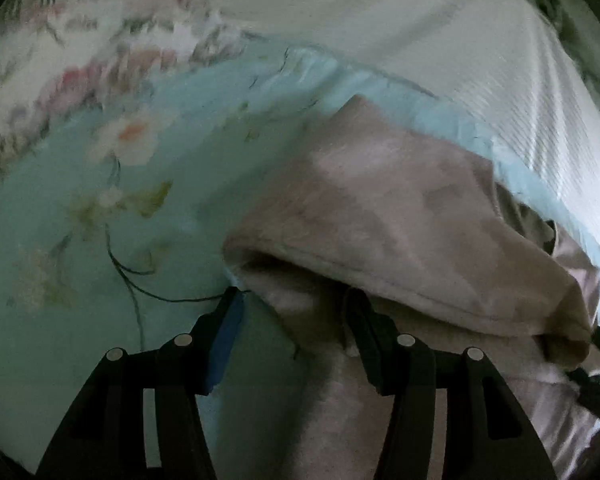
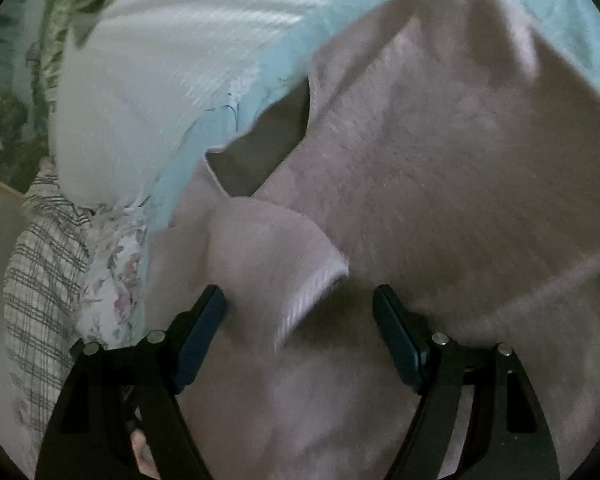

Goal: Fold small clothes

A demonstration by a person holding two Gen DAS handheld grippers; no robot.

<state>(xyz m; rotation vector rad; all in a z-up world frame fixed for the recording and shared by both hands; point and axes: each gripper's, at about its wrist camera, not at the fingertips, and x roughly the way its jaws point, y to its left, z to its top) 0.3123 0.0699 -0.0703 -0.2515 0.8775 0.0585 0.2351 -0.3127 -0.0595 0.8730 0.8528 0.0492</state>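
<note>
A pale pink garment (image 1: 400, 216) lies on a light blue flowered bedspread (image 1: 100, 200), with a flap folded over toward me. My left gripper (image 1: 292, 312) is open, its jaws wide apart over the garment's left hem, the right finger (image 1: 364, 328) resting on the cloth. In the right wrist view the same garment (image 2: 440, 168) fills the frame, and a sleeve with a ribbed cuff (image 2: 312, 292) lies between the jaws of my right gripper (image 2: 300, 300), which is open and low over the cloth.
A white ribbed cloth (image 2: 148, 60) lies beyond the garment, also in the left view (image 1: 520, 92). A plaid cloth (image 2: 40, 280) and a flowered sheet (image 2: 112, 280) lie at the left. Leafy green fabric (image 2: 4, 112) shows far left.
</note>
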